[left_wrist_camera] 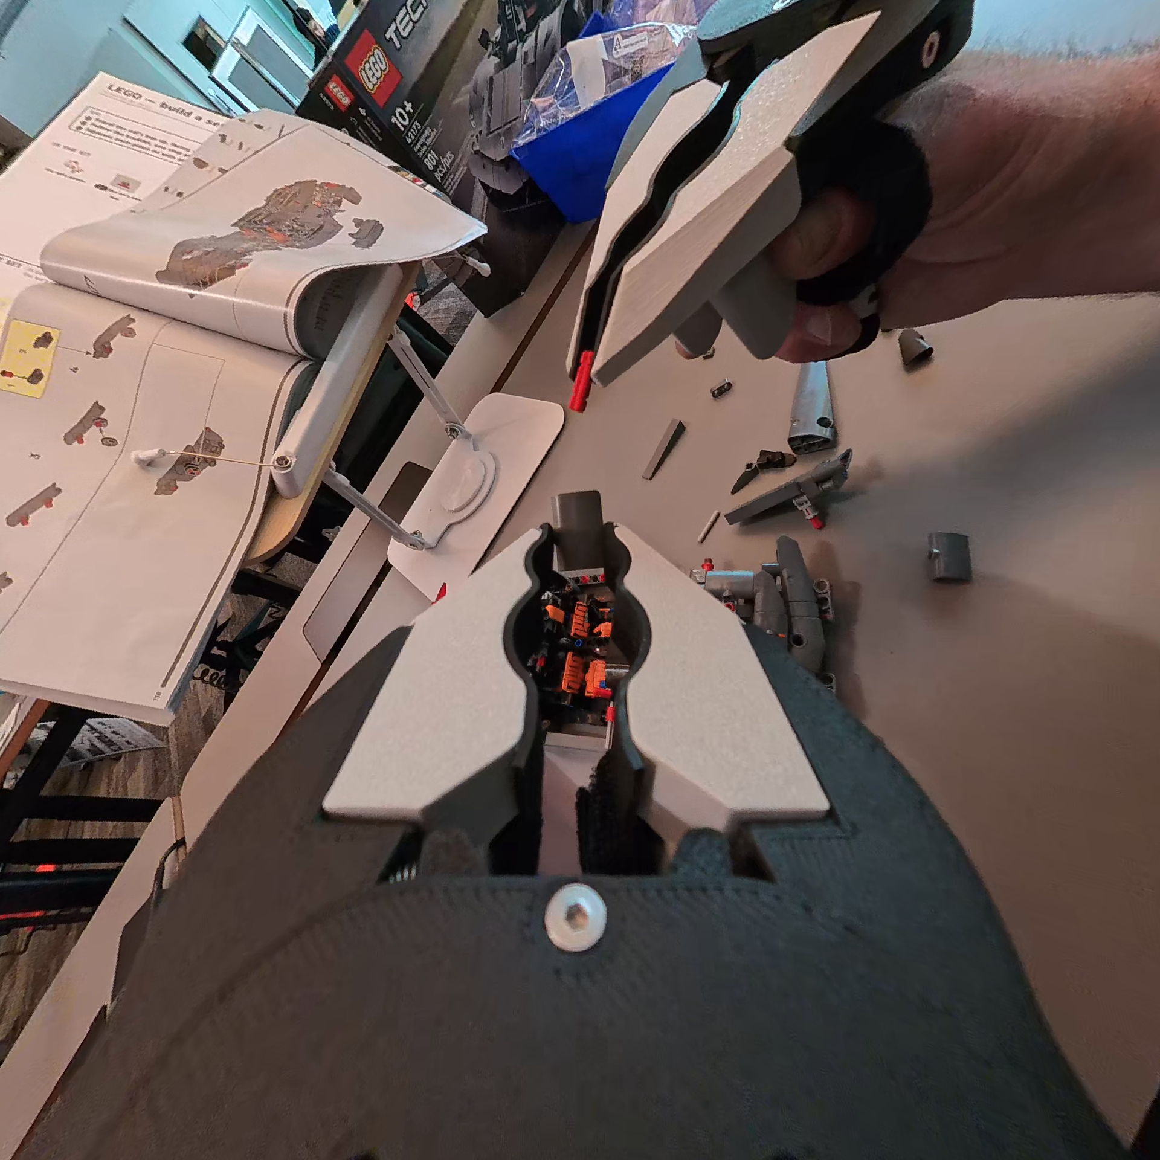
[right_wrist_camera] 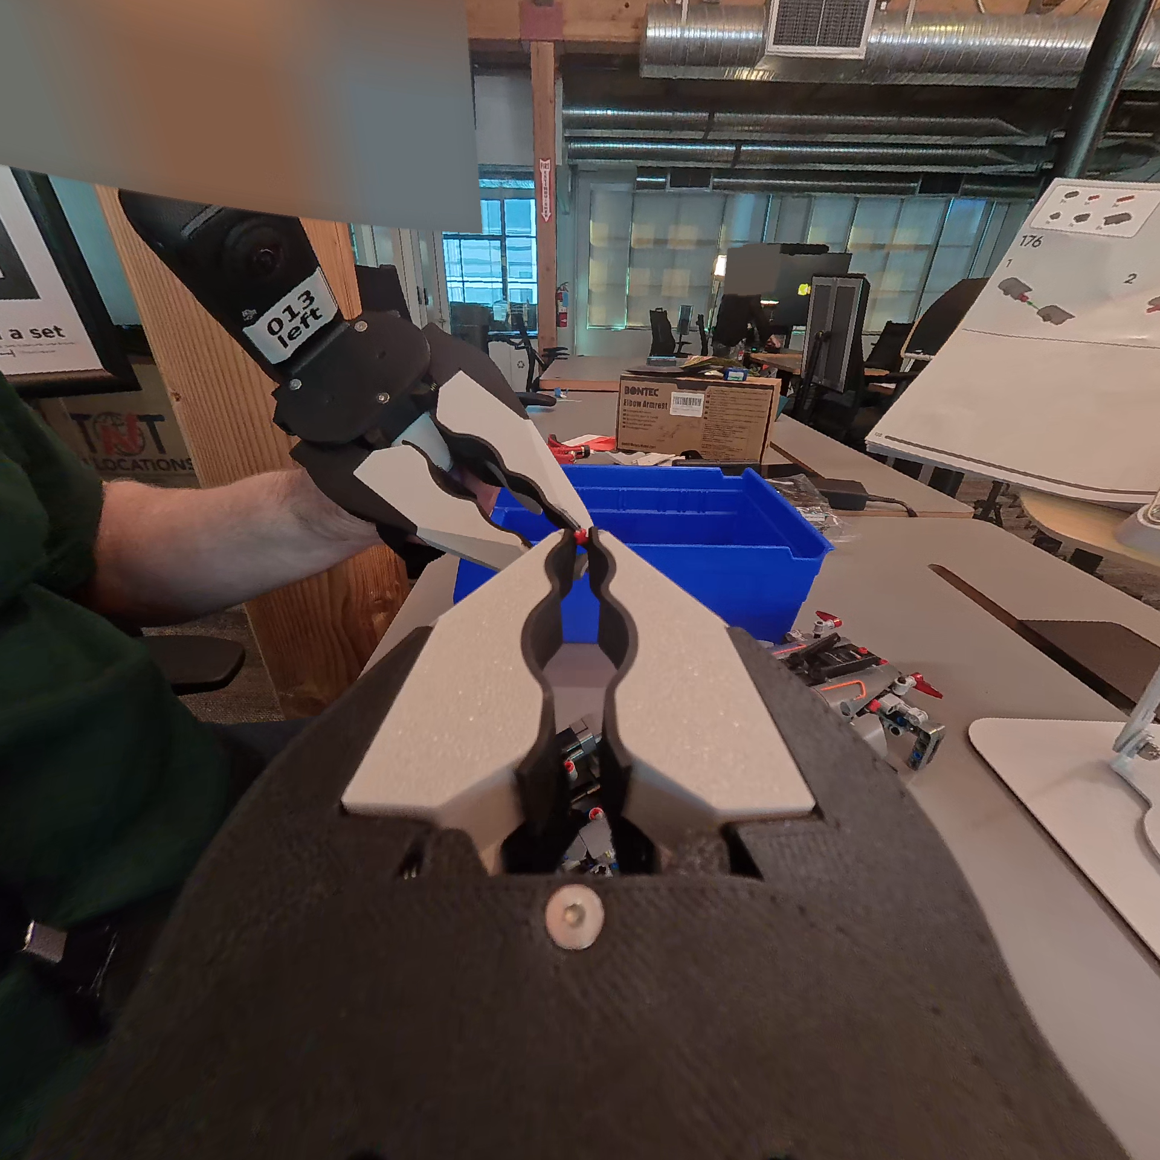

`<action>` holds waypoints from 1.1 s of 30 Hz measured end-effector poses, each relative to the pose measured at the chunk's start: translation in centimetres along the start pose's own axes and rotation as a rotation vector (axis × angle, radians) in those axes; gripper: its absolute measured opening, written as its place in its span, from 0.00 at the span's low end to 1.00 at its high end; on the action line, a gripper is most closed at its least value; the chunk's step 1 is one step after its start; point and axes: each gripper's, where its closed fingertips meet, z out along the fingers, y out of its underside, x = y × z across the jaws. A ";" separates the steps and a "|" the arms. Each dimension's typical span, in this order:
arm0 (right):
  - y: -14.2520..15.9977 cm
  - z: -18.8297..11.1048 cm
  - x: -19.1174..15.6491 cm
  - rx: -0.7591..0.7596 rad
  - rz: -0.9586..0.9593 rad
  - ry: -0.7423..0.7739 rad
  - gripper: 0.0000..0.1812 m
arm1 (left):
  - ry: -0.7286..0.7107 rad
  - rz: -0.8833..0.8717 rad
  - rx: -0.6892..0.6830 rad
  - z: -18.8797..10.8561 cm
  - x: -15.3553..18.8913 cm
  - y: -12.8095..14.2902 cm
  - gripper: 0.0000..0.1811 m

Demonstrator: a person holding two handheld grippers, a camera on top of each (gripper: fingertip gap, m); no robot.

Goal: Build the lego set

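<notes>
red pin [left_wrist_camera: 581,380], blue bin [right_wrist_camera: 690,552], grey table [left_wrist_camera: 1004,628]

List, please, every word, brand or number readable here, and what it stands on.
I won't quote writing; these bear it:
Open instruction booklet, on a stand.
Dark set box, behind the booklet.
White sticker, on the left gripper.
Brown cardboard box, behind the blue bin.
Framed sheet, far left.
Red-and-white post sign: too small.

Matt grey table [left_wrist_camera: 941,690]; glossy blue plastic bin [right_wrist_camera: 690,552]; paper booklet [left_wrist_camera: 125,533]
</notes>
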 end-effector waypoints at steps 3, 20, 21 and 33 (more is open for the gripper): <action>0.0 0.0 0.0 0.001 0.001 0.000 0.01 | -0.001 0.005 0.001 0.0 0.0 -0.1 0.07; 0.4 0.2 0.0 -0.021 0.011 -0.009 0.01 | 0.008 0.065 0.001 -0.3 0.2 -0.6 0.07; 0.5 0.3 0.0 -0.026 0.013 -0.009 0.01 | 0.011 0.075 0.001 -0.3 0.2 -0.7 0.07; 1.2 0.7 -0.1 -0.067 0.000 -0.007 0.01 | 0.020 0.170 -0.026 -0.4 0.7 -1.1 0.07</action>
